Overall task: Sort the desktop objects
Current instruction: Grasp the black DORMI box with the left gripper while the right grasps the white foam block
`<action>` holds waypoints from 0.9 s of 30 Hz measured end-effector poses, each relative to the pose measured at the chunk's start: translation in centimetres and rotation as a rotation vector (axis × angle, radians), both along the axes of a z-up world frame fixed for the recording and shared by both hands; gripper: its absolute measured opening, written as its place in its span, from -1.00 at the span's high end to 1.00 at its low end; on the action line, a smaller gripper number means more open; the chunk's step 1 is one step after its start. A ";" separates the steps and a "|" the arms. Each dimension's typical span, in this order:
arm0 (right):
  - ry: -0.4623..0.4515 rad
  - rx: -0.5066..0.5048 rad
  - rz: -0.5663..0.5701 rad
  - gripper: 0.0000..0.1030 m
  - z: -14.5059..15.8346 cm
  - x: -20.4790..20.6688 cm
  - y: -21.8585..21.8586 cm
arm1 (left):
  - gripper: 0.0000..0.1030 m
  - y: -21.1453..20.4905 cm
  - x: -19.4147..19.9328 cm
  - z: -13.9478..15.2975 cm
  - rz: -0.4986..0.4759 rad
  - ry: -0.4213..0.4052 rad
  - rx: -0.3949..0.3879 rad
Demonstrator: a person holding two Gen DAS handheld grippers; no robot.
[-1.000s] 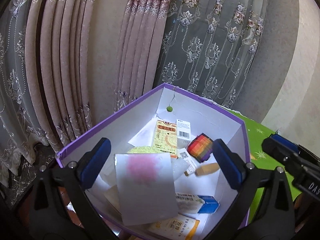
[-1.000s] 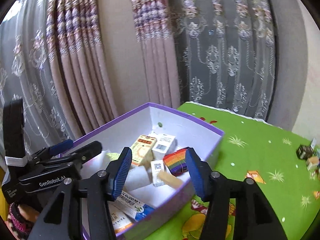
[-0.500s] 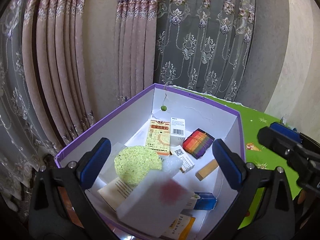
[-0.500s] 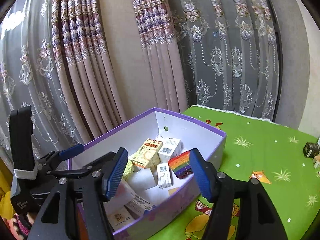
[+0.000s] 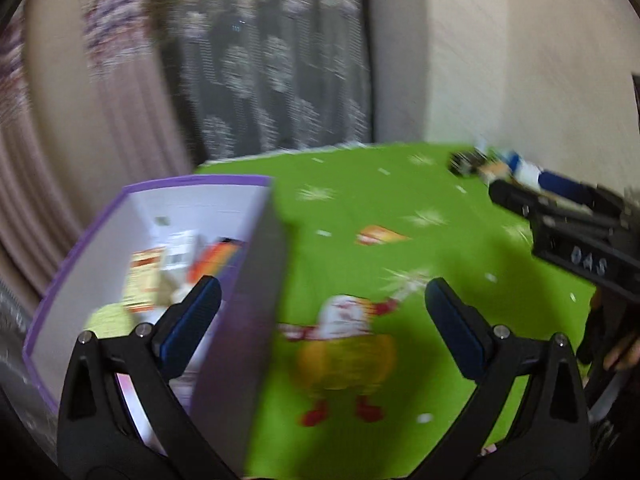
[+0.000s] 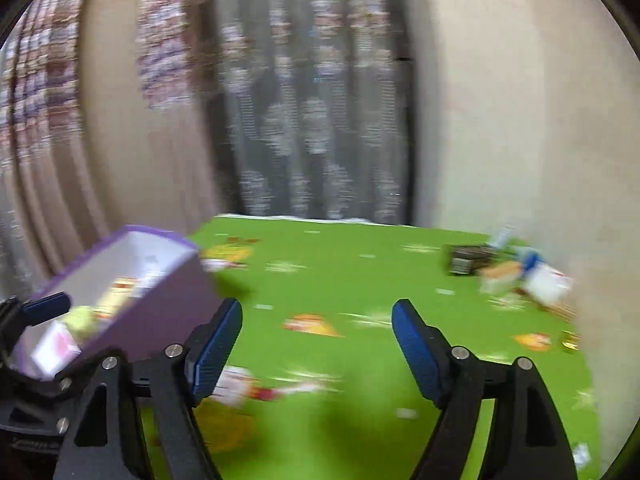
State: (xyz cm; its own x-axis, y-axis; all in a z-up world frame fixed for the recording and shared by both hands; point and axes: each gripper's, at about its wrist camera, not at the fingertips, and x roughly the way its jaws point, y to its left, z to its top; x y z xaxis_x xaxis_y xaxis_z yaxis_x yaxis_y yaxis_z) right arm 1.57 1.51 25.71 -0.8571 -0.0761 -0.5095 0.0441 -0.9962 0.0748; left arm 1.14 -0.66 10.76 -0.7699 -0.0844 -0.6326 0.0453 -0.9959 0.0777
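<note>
purple box (image 5: 240,320), green cartoon-printed tablecloth (image 5: 360,200)

One purple box (image 6: 132,304), left of frame, holding several blurred items; exact count unclear. One green tablecloth (image 6: 360,280). One cluster of small objects (image 6: 508,274), right edge; roughly four, blur hides total. Two grippers: left gripper (image 5: 322,320), right gripper (image 6: 316,340).

Box contents (image 5: 160,264) smeared by blur, far clutter (image 6: 508,272) unreadable

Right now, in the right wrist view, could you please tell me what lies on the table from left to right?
Purple box → bare green tablecloth → dark block → blurred pile of small items.
</note>
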 end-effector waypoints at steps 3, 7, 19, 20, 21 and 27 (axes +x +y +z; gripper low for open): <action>-0.044 0.014 -0.091 -0.56 -1.3 -0.2 4.1 | -0.98 3.5 -1.9 -1.4 -0.062 -0.065 -0.014; -0.094 0.054 -0.180 -0.56 -3.1 -0.7 8.5 | -0.98 7.4 -4.2 -3.3 -0.123 -0.138 -0.037; -0.220 0.155 -0.240 -0.57 -5.7 -8.2 18.9 | -0.98 12.9 -18.4 -6.3 -0.173 -0.181 0.034; -0.224 0.151 -0.253 -0.57 -5.5 -9.1 20.4 | -0.98 13.0 -19.9 -6.3 -0.181 -0.172 0.046; -0.229 0.147 -0.258 -0.57 -5.5 -9.8 21.3 | -0.98 13.2 -21.4 -6.4 -0.187 -0.169 0.055; -0.265 0.073 -0.241 -0.57 -6.2 -13.0 25.5 | -0.98 14.6 -29.7 -7.4 -0.275 -0.195 0.097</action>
State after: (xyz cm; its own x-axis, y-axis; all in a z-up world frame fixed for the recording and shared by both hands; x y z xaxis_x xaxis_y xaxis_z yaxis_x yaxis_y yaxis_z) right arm -11.39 27.05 19.51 -0.6836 0.1566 -0.7129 -0.2039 -0.9788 -0.0195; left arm -28.61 13.94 3.37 -0.6192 0.1773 -0.7649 -0.2323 -0.9719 -0.0372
